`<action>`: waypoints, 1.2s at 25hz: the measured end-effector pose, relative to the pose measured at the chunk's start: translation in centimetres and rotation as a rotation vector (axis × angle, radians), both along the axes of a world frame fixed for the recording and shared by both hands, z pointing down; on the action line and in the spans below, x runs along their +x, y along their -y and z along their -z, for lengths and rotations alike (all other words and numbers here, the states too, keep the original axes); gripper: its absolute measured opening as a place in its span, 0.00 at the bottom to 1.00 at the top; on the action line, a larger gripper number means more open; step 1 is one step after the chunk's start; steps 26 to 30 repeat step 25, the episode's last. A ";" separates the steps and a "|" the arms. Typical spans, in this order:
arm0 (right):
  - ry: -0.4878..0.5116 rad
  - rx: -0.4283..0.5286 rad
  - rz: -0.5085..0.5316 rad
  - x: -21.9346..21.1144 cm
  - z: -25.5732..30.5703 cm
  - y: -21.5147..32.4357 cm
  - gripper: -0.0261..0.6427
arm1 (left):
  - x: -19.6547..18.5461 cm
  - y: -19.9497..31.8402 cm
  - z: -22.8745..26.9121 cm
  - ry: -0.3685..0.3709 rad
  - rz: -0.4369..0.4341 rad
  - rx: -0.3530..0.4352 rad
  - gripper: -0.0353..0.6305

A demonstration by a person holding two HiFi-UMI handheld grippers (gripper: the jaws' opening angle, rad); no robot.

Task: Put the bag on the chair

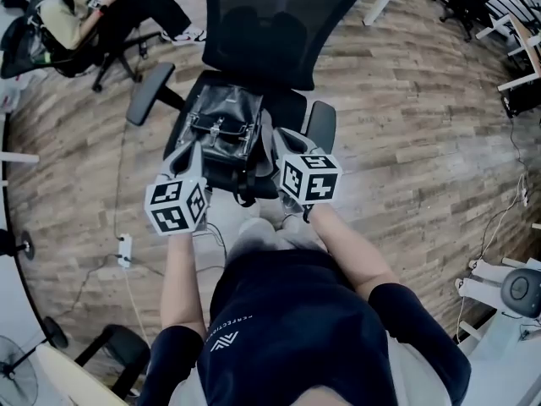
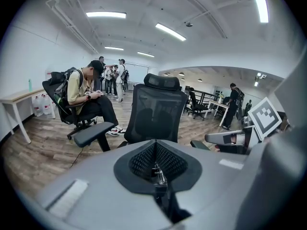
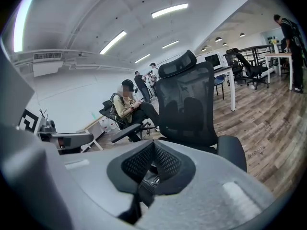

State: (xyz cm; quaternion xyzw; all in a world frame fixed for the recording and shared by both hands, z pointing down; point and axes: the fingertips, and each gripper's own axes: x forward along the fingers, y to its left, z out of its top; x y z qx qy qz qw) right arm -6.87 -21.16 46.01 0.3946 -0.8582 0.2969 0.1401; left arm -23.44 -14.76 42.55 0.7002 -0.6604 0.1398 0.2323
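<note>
A black leather bag (image 1: 226, 134) with metal clasps hangs just over the seat of a black mesh office chair (image 1: 270, 24); whether it touches the seat I cannot tell. My left gripper (image 1: 188, 155) is shut on the bag's left side and my right gripper (image 1: 283, 140) on its right side. In the left gripper view the left gripper (image 2: 156, 169) pinches a black strap (image 2: 165, 202) with a metal clasp, facing the chair back (image 2: 156, 114). The right gripper (image 3: 152, 174) is shut on a strap (image 3: 139, 195) in the right gripper view, the chair (image 3: 187, 99) just ahead.
The chair's armrests (image 1: 148, 91) (image 1: 321, 123) flank the bag. A person sits in another chair (image 1: 76, 11) at the far left. A power strip (image 1: 124, 249) and cable lie on the wood floor. Desks and chairs stand at the far right (image 1: 516, 49).
</note>
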 end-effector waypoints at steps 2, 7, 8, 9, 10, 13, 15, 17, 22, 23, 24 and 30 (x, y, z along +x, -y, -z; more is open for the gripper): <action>-0.005 0.001 0.001 0.2 0.0 -0.2 0.04 | 0.2 -0.2 0.3 -0.006 0.005 0.005 0.08; -0.001 -0.001 -0.007 0.8 0.4 -0.7 0.04 | 0.8 -0.9 1.0 -0.009 0.005 0.014 0.08; 0.000 -0.002 -0.009 1.0 0.4 -0.7 0.04 | 1.0 -1.0 1.1 -0.009 0.003 0.015 0.08; 0.002 -0.002 -0.010 1.1 0.5 -0.8 0.04 | 1.2 -1.1 1.2 -0.008 0.000 0.016 0.08; 0.005 -0.002 -0.009 1.2 0.5 -0.8 0.04 | 1.4 -1.2 1.2 -0.006 -0.003 0.017 0.08; 0.006 0.001 0.000 1.1 0.6 -1.1 0.04 | 1.6 -1.5 1.4 0.002 -0.007 0.015 0.08; 0.001 0.002 0.008 1.2 0.6 -1.3 0.04 | 1.8 -1.8 1.4 0.002 -0.006 0.013 0.08; -0.003 0.005 0.015 1.3 0.6 -1.5 0.04 | 1.9 -1.9 1.4 0.001 -0.005 0.013 0.08; -0.010 0.013 0.024 1.7 0.7 -1.8 0.04 | 2.6 -2.4 1.6 0.007 -0.006 0.013 0.08; -0.010 0.014 0.025 1.8 0.7 -1.9 0.04 | 2.7 -2.5 1.6 0.007 -0.006 0.012 0.08; -0.010 0.015 0.027 1.9 0.7 -1.9 0.04 | 2.8 -2.6 1.6 0.008 -0.006 0.012 0.08; -0.011 0.016 0.029 1.9 0.7 -2.0 0.04 | 3.0 -2.7 1.6 0.009 -0.006 0.011 0.08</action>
